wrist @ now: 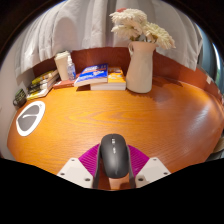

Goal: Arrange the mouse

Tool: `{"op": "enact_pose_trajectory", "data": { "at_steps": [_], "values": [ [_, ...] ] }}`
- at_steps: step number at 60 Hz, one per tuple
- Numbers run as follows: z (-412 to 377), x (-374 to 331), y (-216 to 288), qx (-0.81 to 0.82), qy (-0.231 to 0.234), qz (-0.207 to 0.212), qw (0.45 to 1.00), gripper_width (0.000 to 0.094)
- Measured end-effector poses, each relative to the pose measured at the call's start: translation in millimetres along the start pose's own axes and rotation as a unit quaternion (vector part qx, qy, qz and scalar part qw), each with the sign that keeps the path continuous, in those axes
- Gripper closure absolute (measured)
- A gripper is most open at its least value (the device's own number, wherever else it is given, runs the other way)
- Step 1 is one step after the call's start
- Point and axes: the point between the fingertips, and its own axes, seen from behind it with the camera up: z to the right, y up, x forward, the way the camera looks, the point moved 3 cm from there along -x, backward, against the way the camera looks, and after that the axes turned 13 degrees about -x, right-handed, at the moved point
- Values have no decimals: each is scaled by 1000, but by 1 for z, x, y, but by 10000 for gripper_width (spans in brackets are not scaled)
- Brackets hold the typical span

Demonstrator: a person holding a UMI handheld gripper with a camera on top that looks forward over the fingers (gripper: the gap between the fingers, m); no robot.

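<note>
1. A white disc (31,117) is lying far left on the wooden table (90,120)
2. The gripper (113,181) is holding the black mouse (114,158) between narrowed fingers, seemingly carrying it for placement
3. A vase (141,65) is standing beyond, beside books (99,76)

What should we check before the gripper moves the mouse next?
1. Mouse sits between the gripper fingers: ok.
2. Both fingers press firmly on the mouse: cannot tell, the contact is hidden at its sides.
3. Mouse lies flat and points straight ahead along the fingers: ok.
4. Bare table just ahead of the mouse: ok.
5. Vase with dried flowers stands far beyond the mouse, upright: ok.
6. White round pad to the left and books at the back stay apart from the mouse: ok.
</note>
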Motion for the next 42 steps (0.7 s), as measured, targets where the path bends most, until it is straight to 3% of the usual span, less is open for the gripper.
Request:
{"op": "enact_pose_trajectory", "data": {
  "at_steps": [9, 20, 34, 42],
  "values": [
    [2, 2, -1, -3, 2, -13, 1000, 633],
    [2, -7, 14, 39, 13, -49, 998, 634],
    [8, -74, 171, 36, -54, 68, 996, 631],
    [-31, -117, 264, 19, -71, 145, 987, 628]
  ]
}}
